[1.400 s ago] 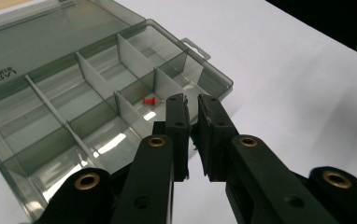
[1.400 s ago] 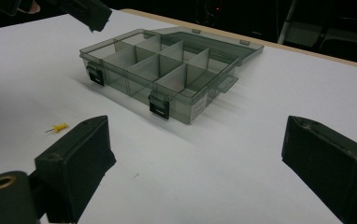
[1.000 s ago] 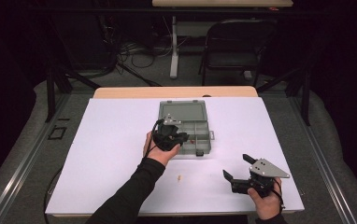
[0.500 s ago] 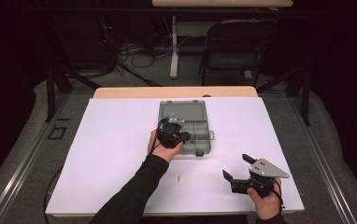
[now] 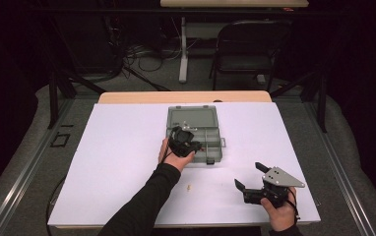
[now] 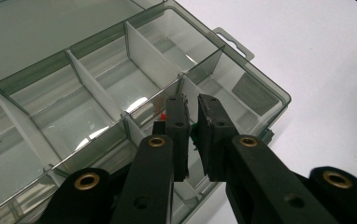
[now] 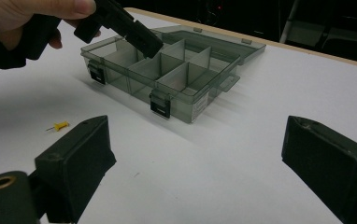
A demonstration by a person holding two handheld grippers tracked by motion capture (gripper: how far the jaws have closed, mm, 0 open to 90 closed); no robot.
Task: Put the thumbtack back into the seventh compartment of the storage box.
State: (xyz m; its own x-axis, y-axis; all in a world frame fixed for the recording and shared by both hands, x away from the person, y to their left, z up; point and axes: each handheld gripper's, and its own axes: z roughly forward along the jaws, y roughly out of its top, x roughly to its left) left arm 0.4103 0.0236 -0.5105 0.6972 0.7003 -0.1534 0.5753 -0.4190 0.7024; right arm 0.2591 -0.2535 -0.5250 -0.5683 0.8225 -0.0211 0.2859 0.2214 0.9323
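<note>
Smoke-grey clear plastic makes up the compartment box, which sits open toward the far middle of the white worktop, its lid folded flat behind it so every cell can be reached from above. The left gripper hangs over the near row of cells, tilted down into the box, its jaws pressed almost together on a small green pin; so tight a pinch suits something that thin, and only a sliver of green shows between the pads, so I judge it a pushpin rather than see it plainly. Just beyond the jaws a red pin lies in a cell against a white divider, which suggests the pins are being sorted into the box and the green one is about to be let go in or beside that cell. A yellow pin lies loose on the worktop in front of the box, between the two hands, probably next in line. The right gripper rests at the near right of the worktop, well apart from the box, its jaws spread wide and holding nothing, seemingly kept out of the way while the left works
</note>
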